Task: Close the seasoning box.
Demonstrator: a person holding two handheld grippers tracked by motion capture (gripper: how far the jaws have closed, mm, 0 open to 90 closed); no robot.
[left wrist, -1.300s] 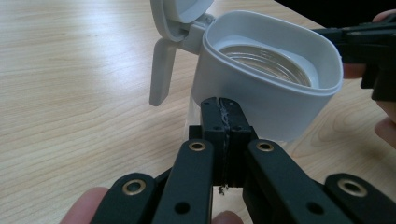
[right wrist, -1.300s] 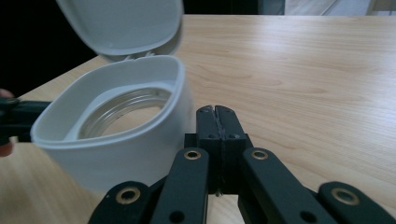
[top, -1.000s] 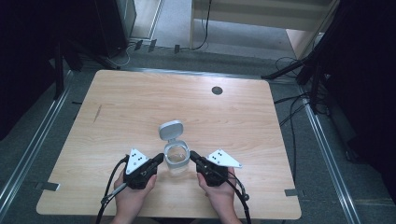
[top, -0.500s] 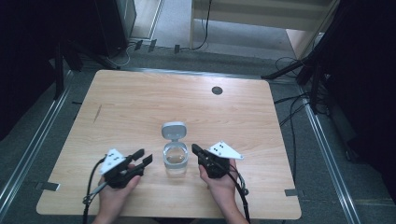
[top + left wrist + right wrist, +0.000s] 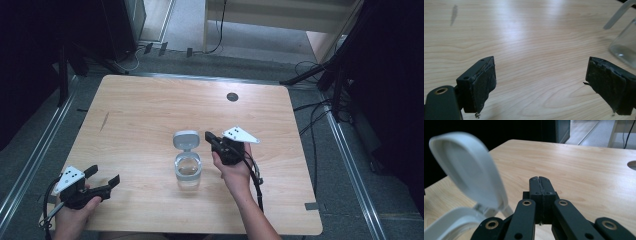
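Jar (image 5: 187,171), clear, lid (image 5: 186,139) flipped up, stands mid-table (image 5: 150,110), no label readable. Right gripper (image 5: 209,137) beside its lid, jaws pressed together, empty. Left gripper (image 5: 102,180) well left of jar, jaws spread wide, empty.

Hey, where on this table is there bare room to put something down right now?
The far half of the table is bare, from the far edge to the open-lidded jar, except for the small round hole. The near right corner is bare too. It is crowded at the near middle: the jar with the right gripper beside it, and the left gripper at the near left.
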